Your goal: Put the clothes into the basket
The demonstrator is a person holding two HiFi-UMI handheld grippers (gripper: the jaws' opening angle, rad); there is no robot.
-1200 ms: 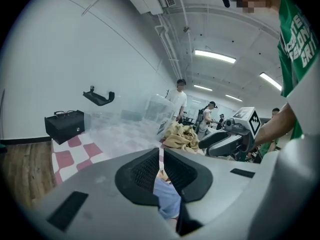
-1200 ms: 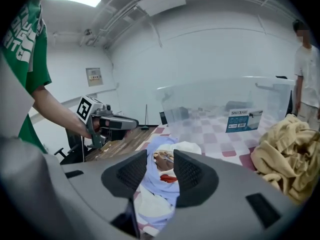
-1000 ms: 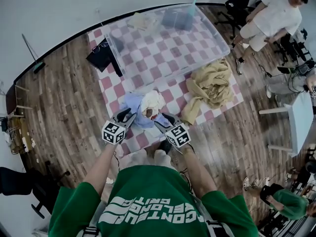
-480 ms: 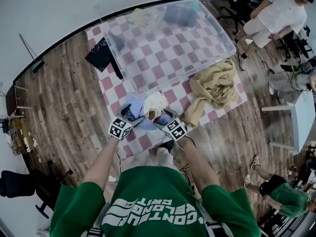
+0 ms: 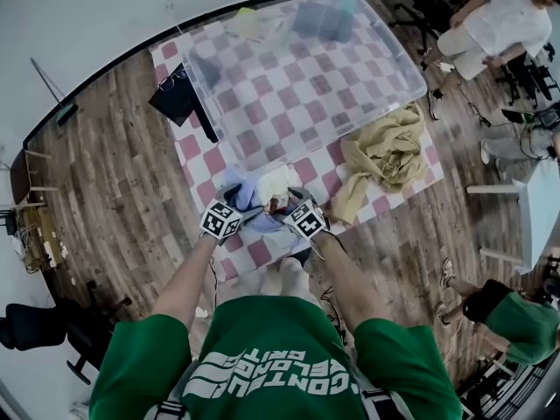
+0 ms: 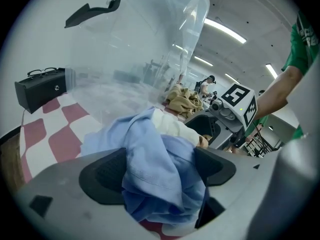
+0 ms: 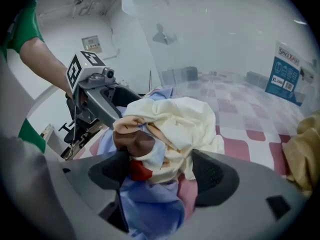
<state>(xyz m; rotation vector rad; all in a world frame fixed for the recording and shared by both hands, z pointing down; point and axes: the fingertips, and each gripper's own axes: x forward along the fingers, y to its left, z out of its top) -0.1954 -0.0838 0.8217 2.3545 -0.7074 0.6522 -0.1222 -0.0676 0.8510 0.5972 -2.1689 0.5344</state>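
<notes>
Blue shirt sits between the left gripper's spread jaws, cream garment between the right gripper's; both pairs have just been opening

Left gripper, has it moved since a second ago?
Yes. The left gripper has gone forward over the checkered mat toward the clear bin; its jaws have just been opening, with the blue shirt between them.
</notes>
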